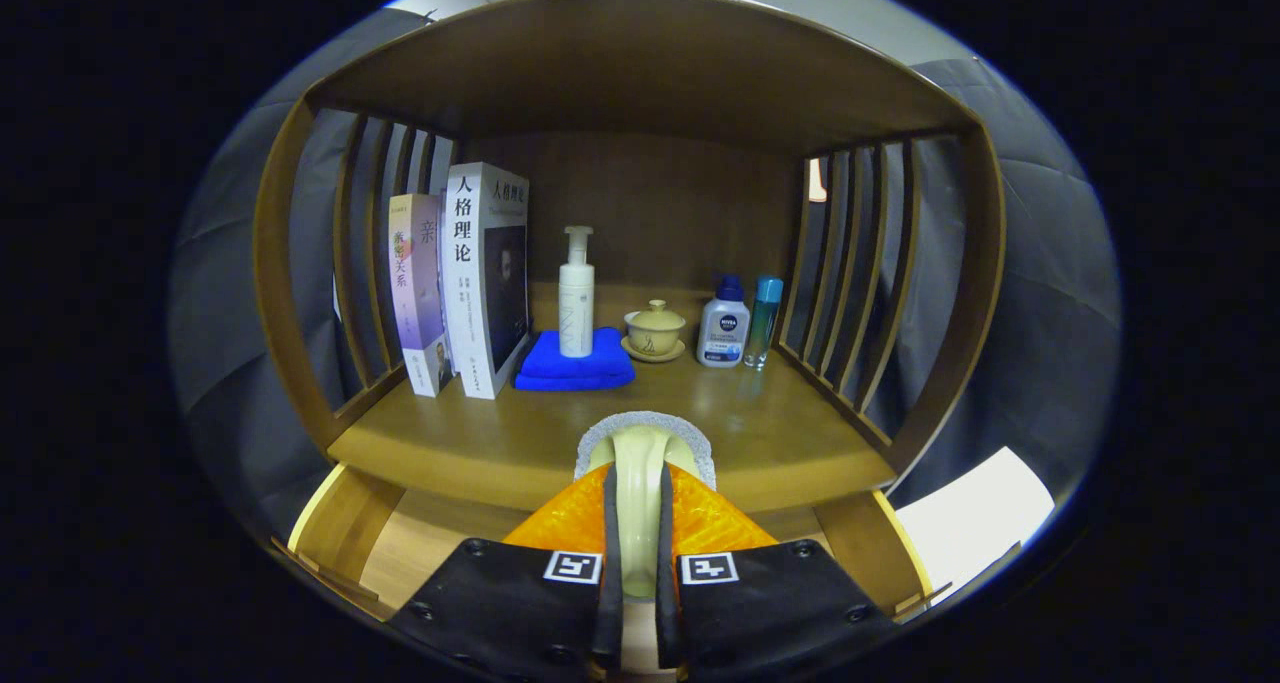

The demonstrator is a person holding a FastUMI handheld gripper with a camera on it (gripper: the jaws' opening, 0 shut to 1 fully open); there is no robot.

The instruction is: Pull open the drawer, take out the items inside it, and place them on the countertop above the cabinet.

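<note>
Between the two orange fingers (700, 513) of the gripper (640, 503) sits a pale, cream-coloured item (640, 483) with a grey, rough-looking pad (648, 425) at its far end; both fingers press on its sides, so the gripper is clamped on it. What the item is cannot be told (its shape is mostly hidden by the fingers). It is held just over the front edge of the wooden countertop (500, 443), whether touching it or not I cannot tell.

Below the fingers, to either side, the open drawer (345, 523) shows its light wooden side walls and a patch of its floor.

Beyond the fingers, toward the back of the countertop, stand several things. Ahead and to the left are two upright books (460, 278) side by side. Straight ahead, a white pump bottle (576, 298) stands on a folded blue cloth (577, 361). Just right of that is a small lidded yellow cup (655, 328) on a saucer, then a white bottle with a blue cap (724, 323) and, touching or nearly touching it, a slim blue bottle (765, 318). Slatted wooden sides and a wooden top enclose the shelf space.
</note>
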